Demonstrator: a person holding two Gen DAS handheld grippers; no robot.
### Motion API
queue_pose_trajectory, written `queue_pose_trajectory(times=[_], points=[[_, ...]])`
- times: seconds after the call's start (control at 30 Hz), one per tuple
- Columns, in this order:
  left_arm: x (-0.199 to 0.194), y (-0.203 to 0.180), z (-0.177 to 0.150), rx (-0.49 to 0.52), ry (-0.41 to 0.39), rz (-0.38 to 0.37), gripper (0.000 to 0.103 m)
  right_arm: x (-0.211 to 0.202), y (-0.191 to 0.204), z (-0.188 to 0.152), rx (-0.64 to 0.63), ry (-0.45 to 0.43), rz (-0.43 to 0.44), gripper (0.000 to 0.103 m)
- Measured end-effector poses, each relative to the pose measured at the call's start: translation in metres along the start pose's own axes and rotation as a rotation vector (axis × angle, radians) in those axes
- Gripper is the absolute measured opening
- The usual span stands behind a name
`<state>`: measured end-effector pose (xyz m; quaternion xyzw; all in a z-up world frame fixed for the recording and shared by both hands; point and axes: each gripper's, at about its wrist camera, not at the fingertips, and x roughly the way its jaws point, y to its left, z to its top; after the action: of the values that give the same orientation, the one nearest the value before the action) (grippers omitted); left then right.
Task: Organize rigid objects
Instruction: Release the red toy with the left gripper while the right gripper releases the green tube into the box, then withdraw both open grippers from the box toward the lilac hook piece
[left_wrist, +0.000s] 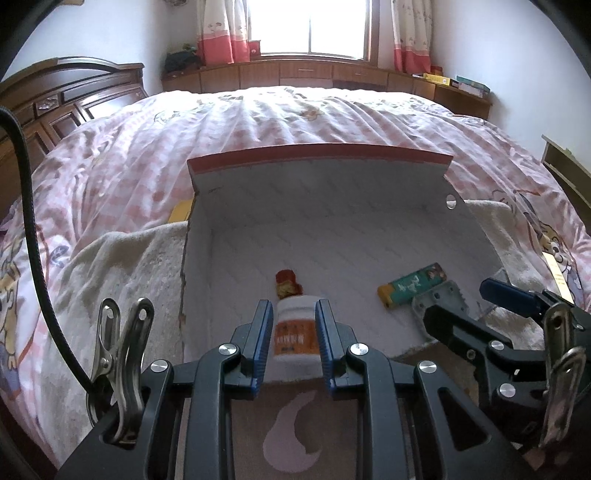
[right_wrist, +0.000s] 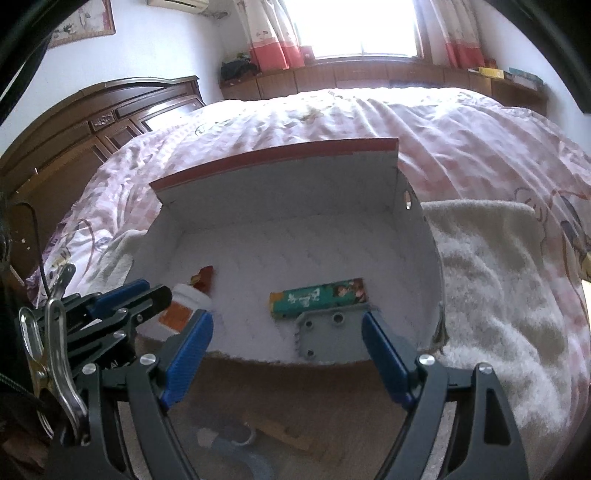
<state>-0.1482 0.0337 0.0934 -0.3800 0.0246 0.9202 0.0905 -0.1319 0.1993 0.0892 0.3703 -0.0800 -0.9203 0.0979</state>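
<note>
A bedroom with a bed (left_wrist: 258, 122) under a pink checked quilt is filling the background, and one open white cardboard box (left_wrist: 332, 229) is lying on a cream towel (right_wrist: 491, 258) spread over it. Three things are sitting inside the box: one white bottle (left_wrist: 293, 332) with an orange label near the front edge, one green carton (right_wrist: 319, 297) lying flat deeper in, and one grey plate (right_wrist: 328, 338) with holes just in front of the carton. The left claw (left_wrist: 293, 339) is gripping the bottle, pads pressing both sides. The right claw (right_wrist: 286, 354) is standing wide, empty, with the grey plate showing between its pads.
</note>
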Motion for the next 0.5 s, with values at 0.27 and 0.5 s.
queue_pose_trajectory(times=[0.27,0.5], points=[[-0.016,-0.003,-0.013,-0.006,0.001,-0.004,0.024,-0.015,0.006,-0.014,0.004,0.003,0.016,0.086],[-0.03,-0.006,-0.027,-0.012,0.004,-0.008,0.024,-0.029,0.007,-0.028,0.01,0.005,0.026,0.086]])
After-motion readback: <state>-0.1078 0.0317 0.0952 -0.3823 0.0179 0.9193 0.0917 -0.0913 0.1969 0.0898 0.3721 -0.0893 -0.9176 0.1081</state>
